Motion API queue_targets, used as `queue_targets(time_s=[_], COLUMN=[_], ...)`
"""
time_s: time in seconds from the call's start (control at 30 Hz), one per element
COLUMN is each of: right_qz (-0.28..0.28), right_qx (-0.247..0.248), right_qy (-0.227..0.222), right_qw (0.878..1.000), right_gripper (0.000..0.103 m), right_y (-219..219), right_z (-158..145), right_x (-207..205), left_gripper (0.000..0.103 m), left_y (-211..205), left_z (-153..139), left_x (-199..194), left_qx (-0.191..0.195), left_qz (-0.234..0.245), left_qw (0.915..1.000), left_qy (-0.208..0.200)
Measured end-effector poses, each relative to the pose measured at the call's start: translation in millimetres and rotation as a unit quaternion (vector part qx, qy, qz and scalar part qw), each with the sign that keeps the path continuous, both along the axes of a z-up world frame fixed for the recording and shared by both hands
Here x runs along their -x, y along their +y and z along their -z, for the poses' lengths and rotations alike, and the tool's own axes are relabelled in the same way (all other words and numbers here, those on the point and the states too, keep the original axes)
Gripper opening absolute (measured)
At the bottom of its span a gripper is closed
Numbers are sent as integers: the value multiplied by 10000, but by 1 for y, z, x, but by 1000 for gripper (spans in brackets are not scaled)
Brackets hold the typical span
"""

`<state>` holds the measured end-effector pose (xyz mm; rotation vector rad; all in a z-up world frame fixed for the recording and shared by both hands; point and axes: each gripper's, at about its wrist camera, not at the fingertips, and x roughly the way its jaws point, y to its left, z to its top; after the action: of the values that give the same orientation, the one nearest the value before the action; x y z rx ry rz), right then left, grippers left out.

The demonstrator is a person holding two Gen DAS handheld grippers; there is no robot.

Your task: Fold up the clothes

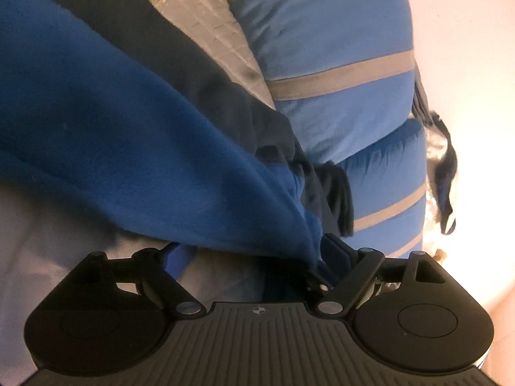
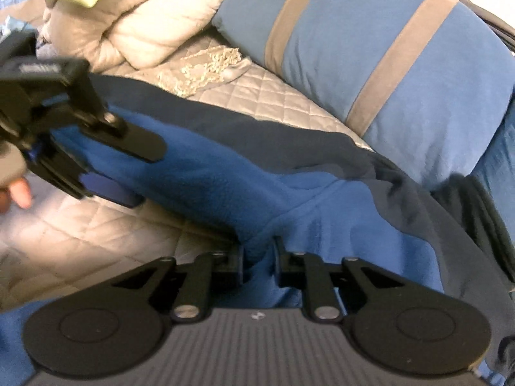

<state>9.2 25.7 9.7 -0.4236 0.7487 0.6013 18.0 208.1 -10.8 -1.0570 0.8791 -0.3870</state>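
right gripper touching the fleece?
Touching. Right wrist view: the right gripper has its jaws nearly closed with a fold of blue fleece pinched between them.

No words or numbers can be read here. The left gripper (image 2: 106,173) has a small white label on its black top, but the letters are too blurry to read. The right gripper (image 2: 257,257) has a tiny white mark on its ribbed body, and it is not a word.
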Motion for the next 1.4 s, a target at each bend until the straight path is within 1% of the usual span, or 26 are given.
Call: queue_targets(time_s=[0.1,0.13,0.17,0.2,0.23,0.3,0.33,0.37,0.43,0.47,0.5,0.53,0.6,0.67,0.7,0.73,0.8,0.83,0.87,0.9,0.97,1.07,1.2,1.3,1.37,1.4], right_qz=[13,-34,-106,-183,-248,-291,-313,-338,-373,-373,-372,-379,-322,-221,-135,-57,129,293,489,684,1165,1743,2311,2537,2643,2688], right_qx=[-80,-20,75,175,270,374,395,406,426,421,411,381,311,240,199,158,92,44,-10,-65,-310,-590,-616,-647,-726,-772], right_qy=[112,129,125,116,123,208,230,241,261,188,78,-47,-110,-138,-161,-188,-177,-128,-62,5,180,262,209,225,241,244], right_qw=[9999,9999,9998,9996,9993,9987,9985,9983,9981,9982,9984,9985,9989,9994,9996,9997,9997,9995,9988,9976,9925,9826,9708,9649,9614,9598], right_gripper=[17,17,17,17,17,18,19,35,61,69,82,89,90,95,101,101,102,103,103,103,103,103,103,103,103,103], right_y=[-4,-3,-1,1,3,6,6,7,6,3,0,-6,-23,-41,-54,-69,-103,-120,-138,-155,-194,-243,-294,-324,-340,-346], right_z=[-5,-5,-3,-1,0,2,0,-3,-9,-14,-20,-27,-39,-50,-55,-59,-69,-74,-78,-82,-91,-101,-107,-109,-110,-111], right_x=[-3,-2,0,2,5,9,12,14,20,25,30,37,47,56,61,66,74,76,78,80,84,93,109,123,132,135], left_gripper=[85,85,84,81,74,11,10,10,9,10,10,11,13,16,22,26,54,61,73,80,86,92,95,98,103,103], left_y=[-4,-4,-1,3,9,18,22,26,32,34,35,35,34,30,28,25,20,18,19,17,11,-5,-24,-35,-45,-48], left_z=[5,7,8,10,11,10,8,7,7,7,8,7,4,-5,-10,-18,-35,-45,-53,-62,-83,-112,-139,-160,-171,-176], left_x=[1,1,3,4,5,5,4,5,8,9,10,10,11,10,9,10,15,19,25,29,36,37,35,44,50,51], left_qx=[179,239,277,315,349,83,-215,-401,-650,-755,-762,-817,-934,-1305,-1495,-1761,-2299,-2508,-2625,-2709,-2903,-3363,-3810,-4155,-4419,-4546], left_qz=[-83,-128,-303,-475,-590,-766,-839,-909,-959,-969,-938,-906,-838,-651,-559,-497,-420,-398,-390,-403,-378,-97,189,313,391,473], left_qw=[9997,9995,9989,9981,9974,9964,9949,9934,9910,9898,9900,9900,9897,9874,9855,9816,9714,9667,9640,9617,9554,9365,9140,8894,8692,8604], left_qy=[144,189,206,221,212,354,512,581,668,718,722,714,696,619,581,542,429,306,183,30,-383,-991,-1383,-1878,-2183,-2255])
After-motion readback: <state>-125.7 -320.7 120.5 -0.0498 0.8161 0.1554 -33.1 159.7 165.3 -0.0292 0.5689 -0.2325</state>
